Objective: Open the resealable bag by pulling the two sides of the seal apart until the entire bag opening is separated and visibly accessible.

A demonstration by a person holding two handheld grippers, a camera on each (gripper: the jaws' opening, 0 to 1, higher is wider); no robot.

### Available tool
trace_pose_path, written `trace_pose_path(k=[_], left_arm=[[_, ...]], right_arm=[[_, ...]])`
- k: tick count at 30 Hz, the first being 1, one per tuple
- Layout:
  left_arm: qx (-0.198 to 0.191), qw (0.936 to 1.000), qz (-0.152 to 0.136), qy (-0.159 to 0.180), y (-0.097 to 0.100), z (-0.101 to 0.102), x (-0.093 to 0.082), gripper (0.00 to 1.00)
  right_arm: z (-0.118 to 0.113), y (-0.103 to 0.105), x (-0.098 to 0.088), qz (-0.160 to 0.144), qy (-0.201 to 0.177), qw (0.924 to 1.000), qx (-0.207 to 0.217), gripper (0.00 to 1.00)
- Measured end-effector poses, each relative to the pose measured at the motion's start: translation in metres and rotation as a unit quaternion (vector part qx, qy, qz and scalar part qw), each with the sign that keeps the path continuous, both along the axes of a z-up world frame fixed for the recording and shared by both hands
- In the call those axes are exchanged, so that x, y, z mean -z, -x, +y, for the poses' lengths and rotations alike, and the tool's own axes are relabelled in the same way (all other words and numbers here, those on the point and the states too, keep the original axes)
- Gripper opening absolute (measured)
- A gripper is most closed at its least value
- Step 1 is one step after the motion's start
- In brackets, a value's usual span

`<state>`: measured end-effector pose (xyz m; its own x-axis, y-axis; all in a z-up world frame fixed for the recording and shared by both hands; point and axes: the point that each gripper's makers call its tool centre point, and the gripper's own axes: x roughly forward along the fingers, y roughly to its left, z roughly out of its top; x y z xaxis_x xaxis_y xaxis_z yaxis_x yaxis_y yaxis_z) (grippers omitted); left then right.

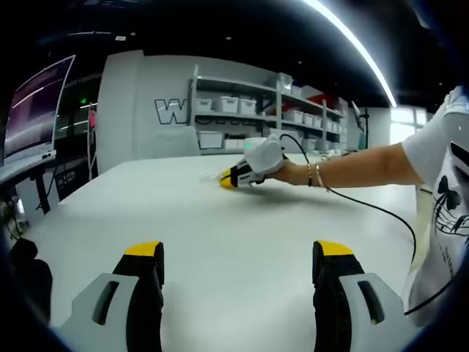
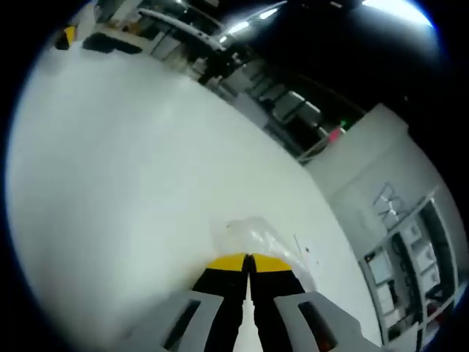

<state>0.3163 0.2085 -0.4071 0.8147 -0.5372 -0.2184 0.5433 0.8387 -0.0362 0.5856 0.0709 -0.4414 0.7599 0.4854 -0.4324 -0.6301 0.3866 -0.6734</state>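
The resealable bag is clear, thin plastic lying flat on the white table. My right gripper has its yellow-tipped jaws pressed together on the bag's near edge. In the left gripper view, the bag is a faint clear patch far across the table, and a person's hand holds the right gripper against it. My left gripper hovers low over the table's near side. Its jaws stand wide apart with nothing between them, far from the bag.
A black cable trails from the right gripper across the table toward the person in a white shirt at the right. Shelves with white bins line the back wall. A monitor stands at the left.
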Motion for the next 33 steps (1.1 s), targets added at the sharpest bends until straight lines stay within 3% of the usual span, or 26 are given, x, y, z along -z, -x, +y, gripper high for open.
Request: trace_pose_path(k=[7, 14, 23, 26, 33], left_arm=[[-0.002, 1.0000, -0.002, 0.001, 0.002, 0.003, -0.001, 0.82], [0.000, 1.0000, -0.003, 0.000, 0.004, 0.002, -0.002, 0.82], [0.004, 1.0000, -0.006, -0.002, 0.005, -0.002, -0.005, 0.82], [0.003, 1.0000, -0.007, -0.004, 0.006, -0.002, -0.006, 0.82], [0.006, 1.0000, -0.004, -0.002, 0.005, -0.005, -0.002, 0.82]], right_arm=[[-0.010, -0.002, -0.016, 0.012, -0.081, 0.9959, 0.040, 0.00], [-0.031, -0.004, -0.040, -0.001, -0.117, 0.9909, 0.067, 0.00], [-0.036, -0.003, -0.044, 0.004, -0.142, 0.9868, 0.076, 0.00], [-0.038, -0.003, -0.051, 0.002, -0.168, 0.9824, 0.082, 0.00], [-0.048, -0.008, -0.071, 0.014, -0.250, 0.9620, 0.108, 0.00]])
